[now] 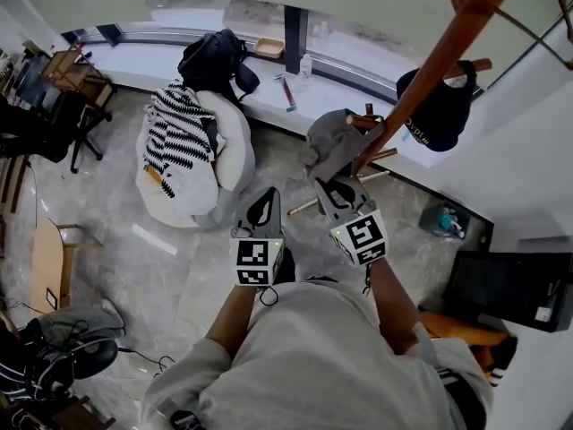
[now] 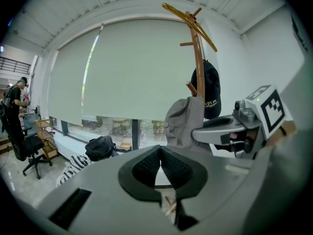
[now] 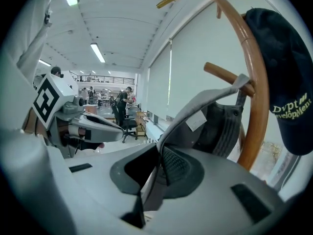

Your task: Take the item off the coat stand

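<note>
A grey cap (image 1: pixel 329 140) hangs on a peg of the brown wooden coat stand (image 1: pixel 450 47). My right gripper (image 1: pixel 335 186) is shut on the cap's brim. In the right gripper view the grey brim (image 3: pixel 205 112) runs down between the pads (image 3: pixel 172 164), and the cap's inside faces me against the stand's pole (image 3: pixel 256 89). A dark navy cap (image 1: pixel 440 106) hangs on another peg behind the pole. My left gripper (image 1: pixel 263 208) is shut with nothing in it, just left of the right one. The left gripper view shows the grey cap (image 2: pixel 183 121) and the navy cap (image 2: pixel 209 88).
A white beanbag with a striped cloth (image 1: pixel 191 150) sits on the floor below to the left. A black backpack (image 1: pixel 213 56) lies on the window ledge. A black box (image 1: pixel 508 287) stands at the right. Office chairs and people are far off at the left.
</note>
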A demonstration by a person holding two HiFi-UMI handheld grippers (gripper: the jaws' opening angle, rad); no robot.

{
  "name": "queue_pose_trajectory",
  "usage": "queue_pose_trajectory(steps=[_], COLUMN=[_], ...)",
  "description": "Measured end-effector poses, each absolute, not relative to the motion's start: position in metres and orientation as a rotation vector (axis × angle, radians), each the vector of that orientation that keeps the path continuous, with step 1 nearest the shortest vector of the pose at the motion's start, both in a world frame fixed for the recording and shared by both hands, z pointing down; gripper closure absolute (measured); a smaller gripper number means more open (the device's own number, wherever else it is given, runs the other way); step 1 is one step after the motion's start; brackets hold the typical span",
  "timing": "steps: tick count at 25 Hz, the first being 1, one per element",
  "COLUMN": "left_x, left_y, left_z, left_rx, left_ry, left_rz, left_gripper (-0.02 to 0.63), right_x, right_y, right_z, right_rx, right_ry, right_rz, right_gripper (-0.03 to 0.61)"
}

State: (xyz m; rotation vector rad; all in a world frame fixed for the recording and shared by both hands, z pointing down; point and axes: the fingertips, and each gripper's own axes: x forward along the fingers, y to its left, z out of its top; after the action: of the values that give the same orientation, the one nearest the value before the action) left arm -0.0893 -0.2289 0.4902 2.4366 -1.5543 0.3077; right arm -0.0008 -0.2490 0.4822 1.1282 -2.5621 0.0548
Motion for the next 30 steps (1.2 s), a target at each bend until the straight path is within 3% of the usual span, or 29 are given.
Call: queue_pose_trajectory(steps=[30], left_x=[-0.1], left_y=[-0.226], left_z=[0.493], left_rx=[2.416], left_ry=[-1.58], left_rz=[0.299], left_gripper=[0.606], right_x=[-0.027], right_y=[-0.236], right_z=[0.451], right_rx=[1.059], right_ry=[-2.57], right_rz=[-0.144], right_gripper=[0.551])
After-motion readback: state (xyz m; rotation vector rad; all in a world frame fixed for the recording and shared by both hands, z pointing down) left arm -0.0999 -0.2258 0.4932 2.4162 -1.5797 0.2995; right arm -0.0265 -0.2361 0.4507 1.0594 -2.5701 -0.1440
